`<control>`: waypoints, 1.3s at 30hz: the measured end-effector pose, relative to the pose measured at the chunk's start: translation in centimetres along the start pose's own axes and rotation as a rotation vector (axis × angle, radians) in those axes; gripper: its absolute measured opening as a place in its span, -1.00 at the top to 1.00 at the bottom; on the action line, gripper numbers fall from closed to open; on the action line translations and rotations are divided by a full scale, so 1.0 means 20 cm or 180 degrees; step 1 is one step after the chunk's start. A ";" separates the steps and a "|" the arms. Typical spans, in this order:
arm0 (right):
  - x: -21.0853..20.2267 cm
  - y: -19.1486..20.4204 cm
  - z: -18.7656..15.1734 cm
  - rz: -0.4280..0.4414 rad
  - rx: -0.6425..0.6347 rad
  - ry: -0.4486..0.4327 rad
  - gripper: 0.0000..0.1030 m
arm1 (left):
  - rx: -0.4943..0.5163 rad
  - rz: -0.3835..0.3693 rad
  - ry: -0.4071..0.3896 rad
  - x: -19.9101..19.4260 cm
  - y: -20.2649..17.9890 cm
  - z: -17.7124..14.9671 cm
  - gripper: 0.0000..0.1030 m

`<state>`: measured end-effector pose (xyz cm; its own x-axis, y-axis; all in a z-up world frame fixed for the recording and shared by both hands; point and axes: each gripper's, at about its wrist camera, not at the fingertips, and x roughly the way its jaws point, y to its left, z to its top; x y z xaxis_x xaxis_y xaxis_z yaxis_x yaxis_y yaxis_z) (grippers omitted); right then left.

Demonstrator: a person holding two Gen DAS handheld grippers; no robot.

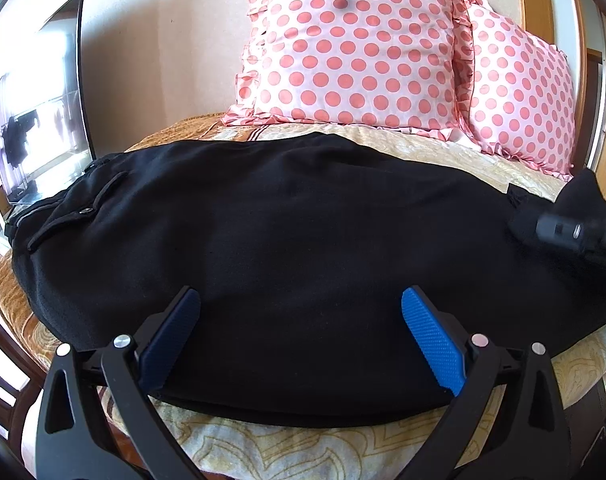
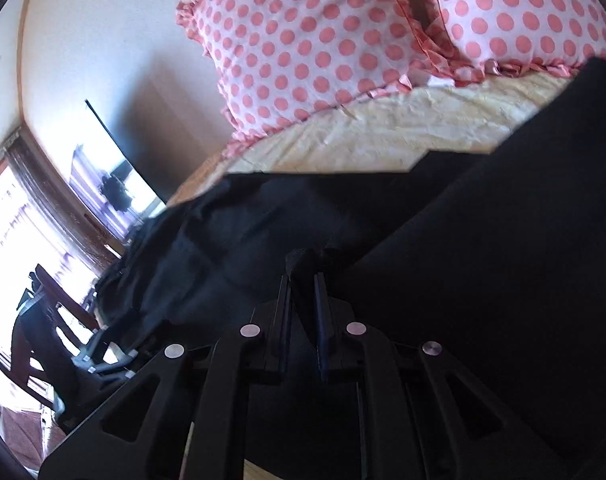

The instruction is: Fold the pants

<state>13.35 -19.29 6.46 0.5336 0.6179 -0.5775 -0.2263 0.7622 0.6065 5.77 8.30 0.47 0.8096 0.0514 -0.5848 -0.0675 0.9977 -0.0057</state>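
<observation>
Black pants [image 1: 287, 240] lie across the bed, waist and buttoned pocket flap to the left, legs to the right. My left gripper [image 1: 301, 300] is open, its blue pads [image 1: 431, 344] spread just above the pants' near edge, holding nothing. My right gripper [image 2: 303, 276] is shut on a fold of the black pants [image 2: 463, 280] and lifts the leg end off the bed. It shows blurred at the right edge of the left wrist view [image 1: 571, 232], with the cloth raised above it.
Two pink polka-dot pillows [image 1: 355, 44] lean on the wall behind the pants. The bed has a beige and orange patterned cover [image 1: 263, 452]. A TV [image 1: 43, 112] stands to the left. A window and dark chairs [image 2: 43, 320] are on the far left.
</observation>
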 end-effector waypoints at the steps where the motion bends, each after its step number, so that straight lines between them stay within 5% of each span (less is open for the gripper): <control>1: -0.02 0.04 0.06 0.0109 0.0050 -0.0151 0.79 | -0.0017 -0.0005 -0.0009 0.00 0.00 0.00 -0.96; 5: -0.13 0.19 0.24 0.0710 0.0114 -0.0701 0.79 | -0.0100 -0.0026 -0.0035 0.00 0.01 0.00 -0.96; 7: -0.14 0.30 0.25 0.0820 -0.0151 -0.0706 0.79 | -0.0170 -0.0071 -0.0049 -0.01 0.02 0.01 -0.96; 10: 0.01 0.38 0.10 0.0508 -0.0551 -0.0196 0.79 | -0.0280 -0.0140 -0.0081 -0.04 0.04 0.00 -0.96; 14: 0.19 0.29 -0.12 0.0470 -0.0302 0.0371 0.80 | -0.0379 -0.0124 -0.0134 -0.07 0.07 0.00 -0.96; 23: 0.18 0.41 -0.19 0.0540 -0.0484 0.0443 0.79 | -0.0594 0.0007 -0.0347 -0.18 0.19 0.03 -0.96; 31: 0.20 0.50 -0.25 0.0152 -0.1150 0.0565 0.75 | -0.1036 0.0358 -0.0414 -0.24 0.51 0.06 -0.96; 36: 0.11 0.51 -0.16 0.0155 -0.1153 0.0237 0.73 | -0.1267 0.0651 -0.0428 -0.30 0.72 0.04 -0.96; 39: 0.17 0.49 -0.08 -0.0112 -0.1096 0.0220 0.67 | -0.1409 0.0757 -0.0419 -0.33 0.82 0.03 -0.96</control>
<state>11.67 -9.51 9.65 0.4921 0.5927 -0.6376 -0.4765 0.7964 0.3725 -0.28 24.39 4.63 0.8065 0.3080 -0.5047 -0.4756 0.8451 -0.2443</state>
